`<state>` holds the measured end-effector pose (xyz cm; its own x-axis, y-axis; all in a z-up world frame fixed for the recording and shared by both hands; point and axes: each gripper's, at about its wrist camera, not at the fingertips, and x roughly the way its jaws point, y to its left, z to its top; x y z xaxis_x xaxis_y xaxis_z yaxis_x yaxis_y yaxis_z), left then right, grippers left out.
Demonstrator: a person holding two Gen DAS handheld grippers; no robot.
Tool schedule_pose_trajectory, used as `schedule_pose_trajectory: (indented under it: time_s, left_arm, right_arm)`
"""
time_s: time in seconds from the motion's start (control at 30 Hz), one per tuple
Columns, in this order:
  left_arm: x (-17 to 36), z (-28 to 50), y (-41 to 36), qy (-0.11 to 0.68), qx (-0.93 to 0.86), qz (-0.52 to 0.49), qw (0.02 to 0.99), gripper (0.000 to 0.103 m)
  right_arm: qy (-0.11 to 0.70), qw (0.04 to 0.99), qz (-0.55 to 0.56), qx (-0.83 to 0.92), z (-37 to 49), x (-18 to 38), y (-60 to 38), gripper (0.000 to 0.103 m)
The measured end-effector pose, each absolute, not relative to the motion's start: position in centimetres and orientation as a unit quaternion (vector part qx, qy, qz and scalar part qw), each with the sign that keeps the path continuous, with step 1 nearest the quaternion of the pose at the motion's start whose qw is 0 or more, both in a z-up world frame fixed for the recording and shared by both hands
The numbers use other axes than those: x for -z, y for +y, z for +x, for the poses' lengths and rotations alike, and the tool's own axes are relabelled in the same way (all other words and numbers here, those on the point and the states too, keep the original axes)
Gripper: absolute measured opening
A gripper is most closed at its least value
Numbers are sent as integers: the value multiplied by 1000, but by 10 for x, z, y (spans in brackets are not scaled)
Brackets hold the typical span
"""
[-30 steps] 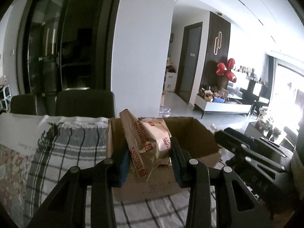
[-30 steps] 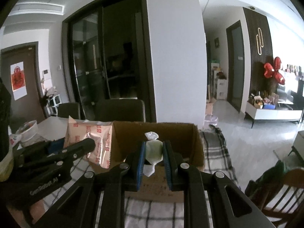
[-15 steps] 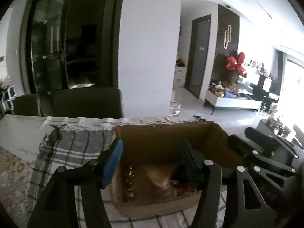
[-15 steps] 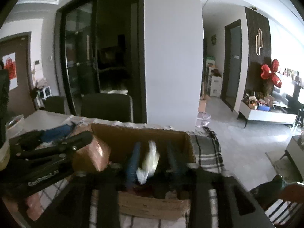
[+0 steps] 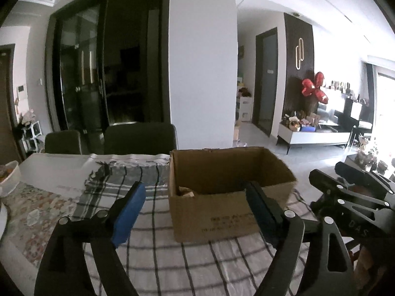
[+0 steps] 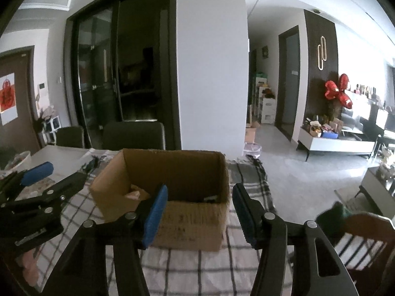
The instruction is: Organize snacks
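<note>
An open cardboard box (image 5: 229, 212) stands on the checked tablecloth; it also shows in the right wrist view (image 6: 187, 227). A corner of a snack packet (image 5: 185, 192) peeks out inside it at the left, seen too in the right wrist view (image 6: 134, 193). My left gripper (image 5: 195, 209) is open and empty, held back from the box's front wall. My right gripper (image 6: 197, 207) is open and empty, just in front of the box. Each gripper shows in the other's view, the right one (image 5: 355, 197) and the left one (image 6: 39, 187).
The checked tablecloth (image 5: 172, 259) covers the table. A white bowl (image 5: 7, 180) sits at the far left on a floral cloth. Dark chairs (image 5: 140, 138) stand behind the table. A wooden chair (image 6: 365, 236) is at the right.
Both grippers let go of their snacks over the box, opened wide and drew back. The packet and the small wrapped snack now lie inside the box.
</note>
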<state>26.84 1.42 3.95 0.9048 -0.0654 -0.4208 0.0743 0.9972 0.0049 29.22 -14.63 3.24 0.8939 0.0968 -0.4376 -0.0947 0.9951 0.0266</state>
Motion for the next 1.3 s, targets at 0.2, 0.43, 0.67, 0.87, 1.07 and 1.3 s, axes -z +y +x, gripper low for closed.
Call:
schedule_pose_trajectory:
  time_s: [0.2, 0.43, 0.67, 0.87, 1.07, 1.3]
  left_arm:
    - [-55, 209, 8, 187, 19, 34, 982, 98]
    - [-68, 145, 5, 171, 24, 27, 985, 103]
    - [-71, 92, 8, 170, 20, 23, 985, 103]
    - [-69, 59, 13, 177, 12, 14, 984, 103]
    - [-68, 30, 11, 171, 9, 20, 985, 103]
    - [-69, 4, 9, 163, 5, 25, 986, 103]
  right_arm:
    - [206, 978, 8, -35, 232, -50, -155, 70]
    - [188, 982, 15, -19, 163, -65, -164, 82]
    - [174, 985, 11, -16, 108, -71, -162, 88]
    - [170, 985, 2, -14, 67, -69, -155, 90]
    - [169, 985, 5, -22, 35, -67, -154, 91]
    - [168, 985, 9, -29, 13, -63, -154, 92]
